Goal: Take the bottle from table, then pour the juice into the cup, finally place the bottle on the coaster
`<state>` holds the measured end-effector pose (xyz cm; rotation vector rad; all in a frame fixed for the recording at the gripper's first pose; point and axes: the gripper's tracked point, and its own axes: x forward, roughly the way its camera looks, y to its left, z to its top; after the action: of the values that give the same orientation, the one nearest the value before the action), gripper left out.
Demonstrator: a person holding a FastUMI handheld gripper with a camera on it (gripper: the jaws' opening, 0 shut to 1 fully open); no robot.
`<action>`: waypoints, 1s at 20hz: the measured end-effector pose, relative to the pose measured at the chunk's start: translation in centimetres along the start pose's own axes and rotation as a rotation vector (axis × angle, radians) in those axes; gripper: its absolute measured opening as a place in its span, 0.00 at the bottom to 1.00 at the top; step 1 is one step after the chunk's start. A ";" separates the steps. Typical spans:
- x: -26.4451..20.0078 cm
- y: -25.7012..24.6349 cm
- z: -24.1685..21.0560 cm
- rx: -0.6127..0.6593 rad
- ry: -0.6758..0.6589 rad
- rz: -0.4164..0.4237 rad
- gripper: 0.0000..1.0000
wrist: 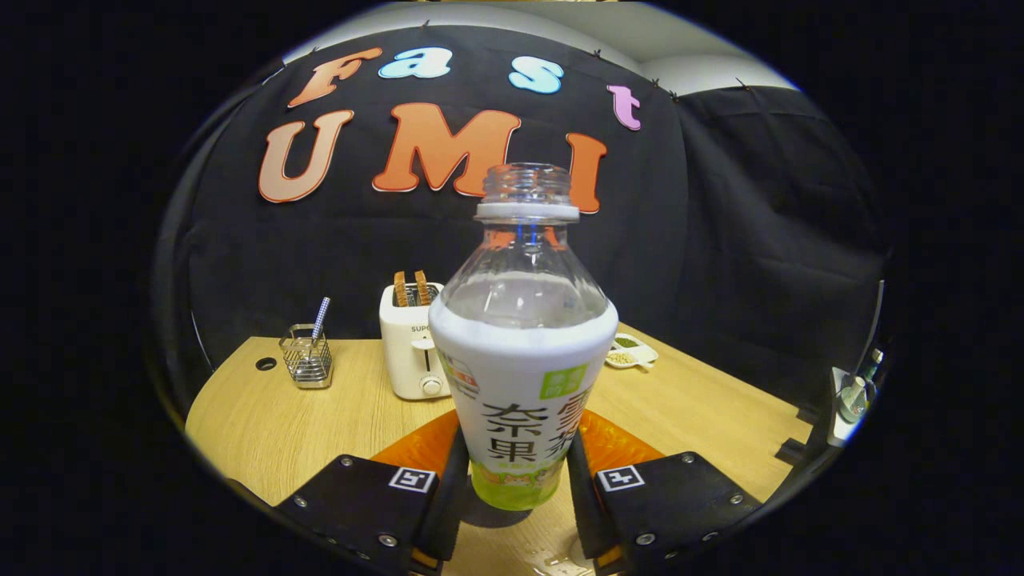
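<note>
Bottle [518, 376] stands upright between the fingers [452, 488], both pads touching it

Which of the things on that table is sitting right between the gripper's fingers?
The uncapped bottle, upright between the gripper fingers. The toaster, wire holder and small dish stand farther back.

Bottle [520, 376] hides most of the orange coaster [416, 448].

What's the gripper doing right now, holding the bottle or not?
Gripper: shut on the bottle, one finger on each side of its lower body; bottle upright, cap off.
</note>
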<state>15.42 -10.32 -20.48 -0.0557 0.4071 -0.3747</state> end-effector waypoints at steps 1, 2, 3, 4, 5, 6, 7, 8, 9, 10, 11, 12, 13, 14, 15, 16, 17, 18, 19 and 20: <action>0.5 0.4 -0.7 0.007 0.010 0.005 0.59; 0.9 0.6 -1.3 0.004 0.019 0.002 0.59; 1.4 0.6 -2.1 0.000 0.032 -0.004 0.59; 1.6 0.9 -2.7 0.002 0.043 -0.001 0.59; 1.8 1.0 -3.5 0.007 0.050 0.001 0.59; 2.0 1.2 -4.0 0.010 0.060 0.000 0.59; 2.1 1.3 -4.5 0.015 0.068 0.006 0.60; 2.3 1.5 -5.1 0.017 0.074 0.009 0.61; 2.5 1.6 -5.5 0.019 0.081 0.015 0.61; 2.6 1.8 -5.9 0.019 0.090 0.017 0.62; 2.7 1.7 -6.1 0.019 0.094 0.012 0.63; 2.7 1.5 -6.4 0.022 0.100 0.002 0.63; 2.6 1.5 -6.6 0.026 0.100 0.001 0.64; 2.5 1.4 -6.7 0.033 0.101 -0.001 0.65; 2.6 1.5 -6.8 0.038 0.100 0.001 0.66; 2.5 1.5 -6.7 0.040 0.094 0.003 0.66; 2.3 1.5 -6.5 0.040 0.088 0.004 0.67; 2.1 1.5 -6.2 0.036 0.082 0.005 0.68; 1.8 1.5 -5.9 0.034 0.076 0.006 0.74; 1.4 1.5 -5.4 0.039 0.068 0.012 0.77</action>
<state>15.00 -9.29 -26.20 -0.0029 0.4674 -0.3734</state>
